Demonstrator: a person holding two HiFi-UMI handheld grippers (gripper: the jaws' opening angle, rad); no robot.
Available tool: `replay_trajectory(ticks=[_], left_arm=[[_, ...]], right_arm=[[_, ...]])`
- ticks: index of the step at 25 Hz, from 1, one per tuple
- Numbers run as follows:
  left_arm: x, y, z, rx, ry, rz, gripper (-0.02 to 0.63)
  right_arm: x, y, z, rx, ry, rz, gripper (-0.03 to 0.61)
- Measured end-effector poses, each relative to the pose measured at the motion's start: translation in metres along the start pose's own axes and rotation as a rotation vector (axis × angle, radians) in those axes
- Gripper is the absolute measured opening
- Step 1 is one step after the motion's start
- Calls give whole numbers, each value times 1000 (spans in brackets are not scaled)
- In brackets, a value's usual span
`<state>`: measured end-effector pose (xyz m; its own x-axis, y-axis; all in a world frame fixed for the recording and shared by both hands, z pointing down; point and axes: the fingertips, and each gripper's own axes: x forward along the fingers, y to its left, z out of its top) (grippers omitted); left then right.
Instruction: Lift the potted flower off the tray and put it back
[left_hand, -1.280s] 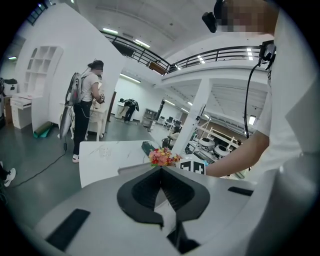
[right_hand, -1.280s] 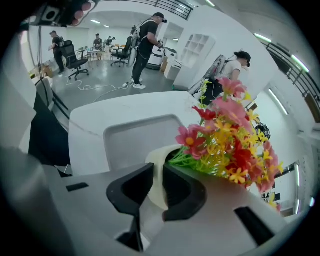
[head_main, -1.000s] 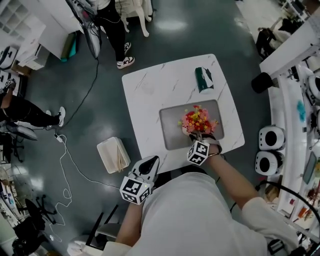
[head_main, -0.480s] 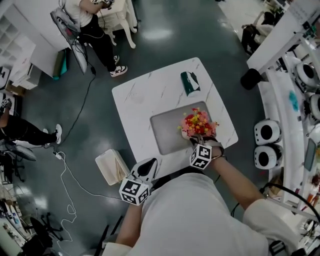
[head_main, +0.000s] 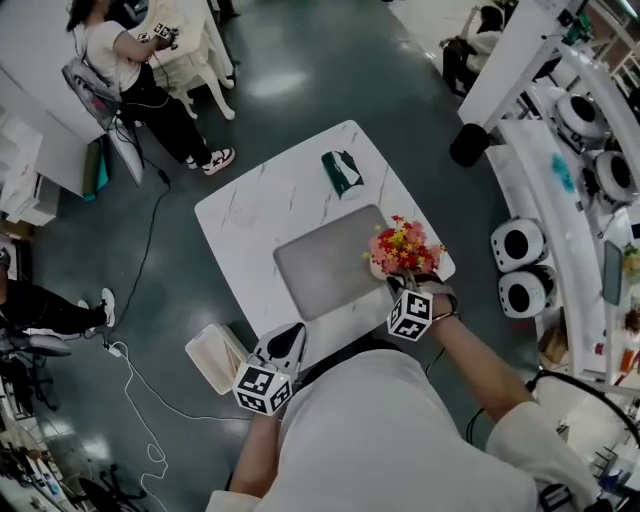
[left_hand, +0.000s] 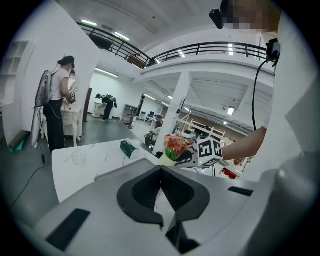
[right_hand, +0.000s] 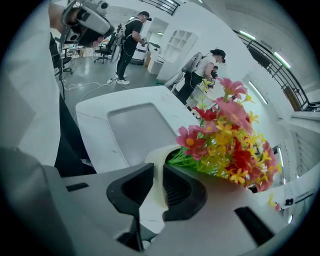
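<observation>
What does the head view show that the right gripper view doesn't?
Only the head view: the left gripper and a green pack on the white table. Only the right gripper view: the right gripper's fingers clamped on the cream pot rim. Both: the potted flower, held off the grey tray, and that table.

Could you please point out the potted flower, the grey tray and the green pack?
potted flower (head_main: 403, 247): head view, on the blooms.
grey tray (head_main: 320, 268): head view, on its bare floor.
green pack (head_main: 341, 172): head view, on its top.
</observation>
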<state>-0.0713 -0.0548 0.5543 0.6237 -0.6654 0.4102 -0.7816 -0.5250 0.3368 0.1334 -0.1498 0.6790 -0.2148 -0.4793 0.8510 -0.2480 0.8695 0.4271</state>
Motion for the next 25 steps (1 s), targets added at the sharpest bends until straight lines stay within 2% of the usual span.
replay_trajectory(ticks=[15,25], left_arm=[[32,-11,25,117,24,-120,8],[52,-34,30,156,48,-192,8]], right_arm=[[-41,-22,-80,162,93,-82,67],[-59,-25,-115,210,143,-114,69]])
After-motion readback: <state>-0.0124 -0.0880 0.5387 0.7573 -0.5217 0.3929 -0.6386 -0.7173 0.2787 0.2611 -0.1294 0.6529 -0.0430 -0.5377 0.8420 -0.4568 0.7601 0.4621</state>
